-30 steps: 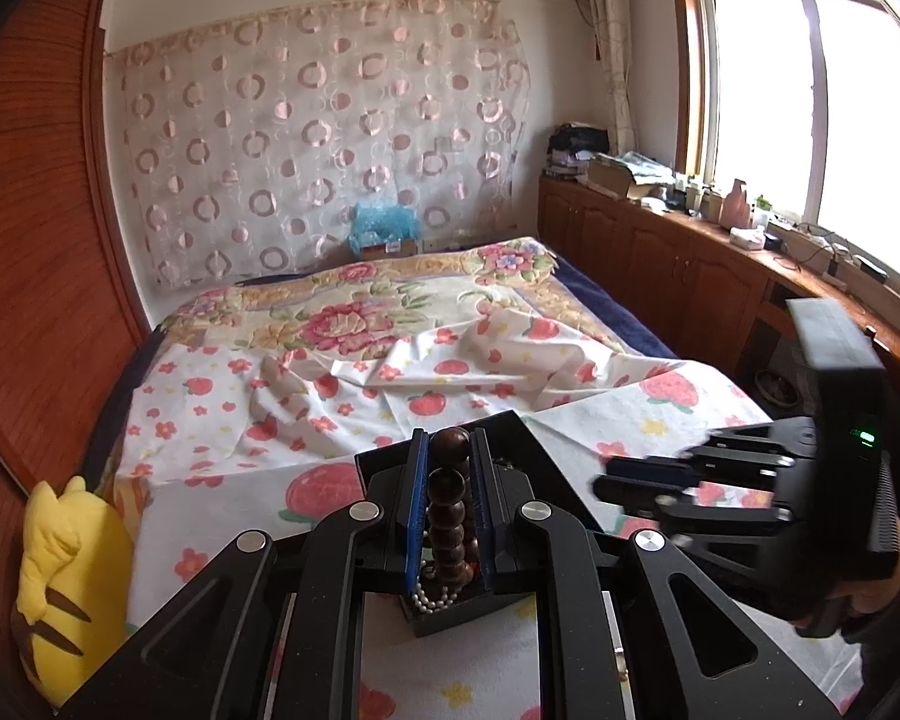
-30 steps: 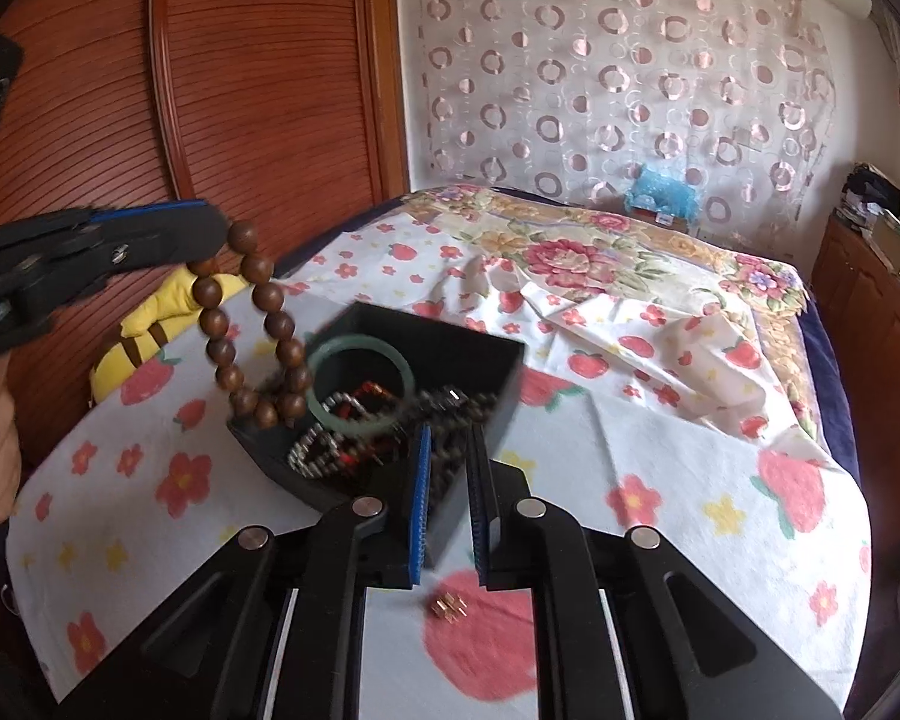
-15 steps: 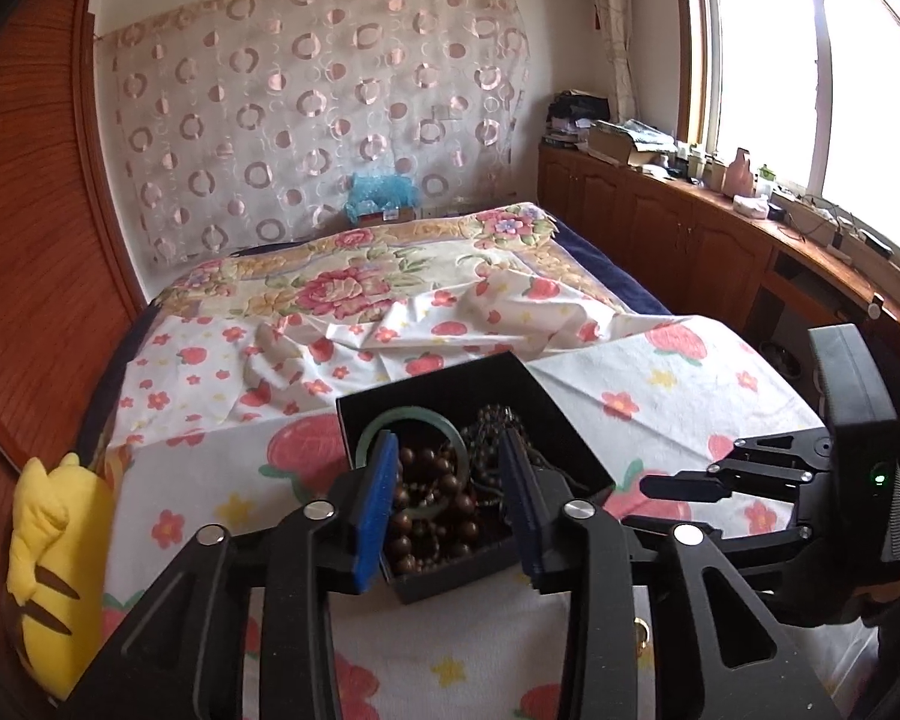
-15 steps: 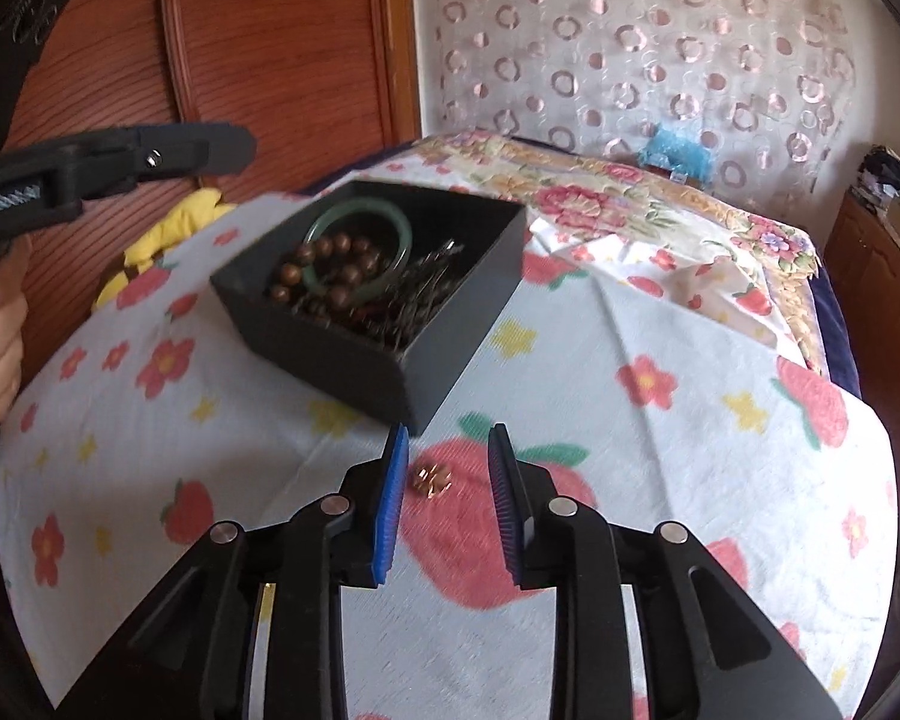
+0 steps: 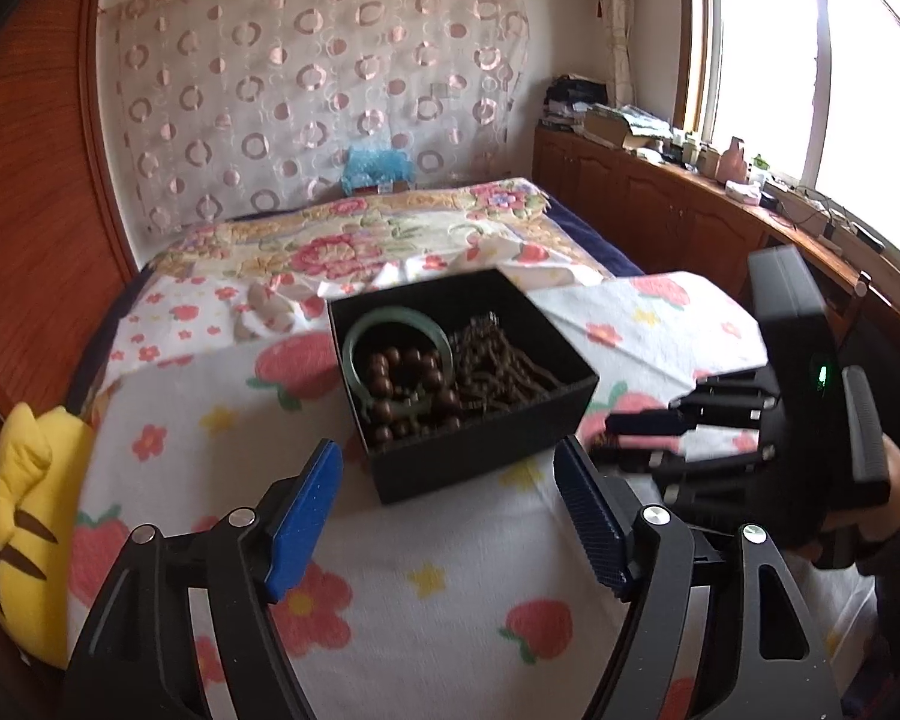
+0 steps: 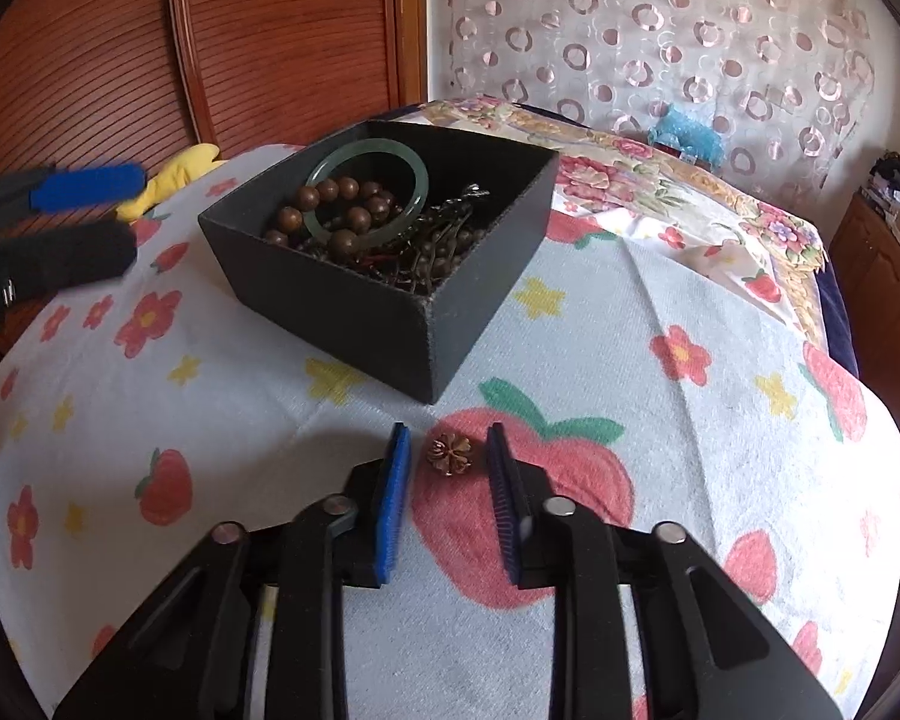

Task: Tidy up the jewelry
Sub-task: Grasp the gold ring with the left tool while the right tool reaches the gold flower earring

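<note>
A black box (image 5: pixel 480 456) (image 6: pixel 342 312) sits on the fruit-print cloth. It holds a green bangle (image 5: pixel 354 354) (image 6: pixel 420 180), a brown bead bracelet (image 5: pixel 402 372) (image 6: pixel 342 216) and dark beaded chains (image 5: pixel 498 366) (image 6: pixel 444 246). My left gripper (image 5: pixel 447 456) (image 6: pixel 135 213) hovers just in front of the box, its jaws opening wide with nothing between them. My right gripper (image 6: pixel 447 438) (image 5: pixel 603 439) is low over the cloth with its jaws closing. A small gold flower-shaped ornament (image 6: pixel 448 453) lies between its blue pads, and a gap shows on each side of it.
A yellow plush toy (image 5: pixel 18 516) (image 6: pixel 180 171) lies at the left edge of the bed by the wooden wardrobe (image 6: pixel 240 30). Rumpled floral bedding (image 5: pixel 342 252) spreads beyond the box. A cluttered wooden cabinet (image 5: pixel 660 204) runs under the window.
My left gripper let the brown bead bracelet drop into the box, then opened wide and sank. My right gripper came down around the gold ornament on the cloth.
</note>
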{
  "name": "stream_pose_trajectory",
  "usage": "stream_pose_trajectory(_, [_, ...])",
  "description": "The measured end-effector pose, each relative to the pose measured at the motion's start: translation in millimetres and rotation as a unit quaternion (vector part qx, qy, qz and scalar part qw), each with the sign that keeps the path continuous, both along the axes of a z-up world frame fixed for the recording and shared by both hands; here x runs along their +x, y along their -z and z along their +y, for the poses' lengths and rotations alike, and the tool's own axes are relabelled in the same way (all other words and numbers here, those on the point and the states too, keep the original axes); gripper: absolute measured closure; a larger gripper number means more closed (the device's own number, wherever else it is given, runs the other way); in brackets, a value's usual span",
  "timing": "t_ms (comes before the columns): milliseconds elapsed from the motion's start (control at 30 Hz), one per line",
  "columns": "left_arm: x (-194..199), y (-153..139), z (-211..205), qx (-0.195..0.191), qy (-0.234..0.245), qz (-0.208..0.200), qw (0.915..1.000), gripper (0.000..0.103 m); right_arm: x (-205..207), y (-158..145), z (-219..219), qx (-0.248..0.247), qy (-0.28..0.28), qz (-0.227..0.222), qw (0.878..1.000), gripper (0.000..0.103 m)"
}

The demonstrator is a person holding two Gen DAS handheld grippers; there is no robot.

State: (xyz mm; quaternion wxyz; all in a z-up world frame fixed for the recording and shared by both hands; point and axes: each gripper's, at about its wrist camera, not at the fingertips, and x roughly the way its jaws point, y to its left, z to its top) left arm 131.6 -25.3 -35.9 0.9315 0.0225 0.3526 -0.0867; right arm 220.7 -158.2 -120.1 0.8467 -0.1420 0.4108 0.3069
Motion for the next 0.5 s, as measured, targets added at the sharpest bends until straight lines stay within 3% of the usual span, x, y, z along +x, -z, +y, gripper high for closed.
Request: stream_pose_trajectory(500, [-11.0,39.3,-38.0,0.009,0.048,0.047,0.9977,0.033,-17.8,-17.3,-46.1,0.024,0.039,-0.019,0.999,0.086])
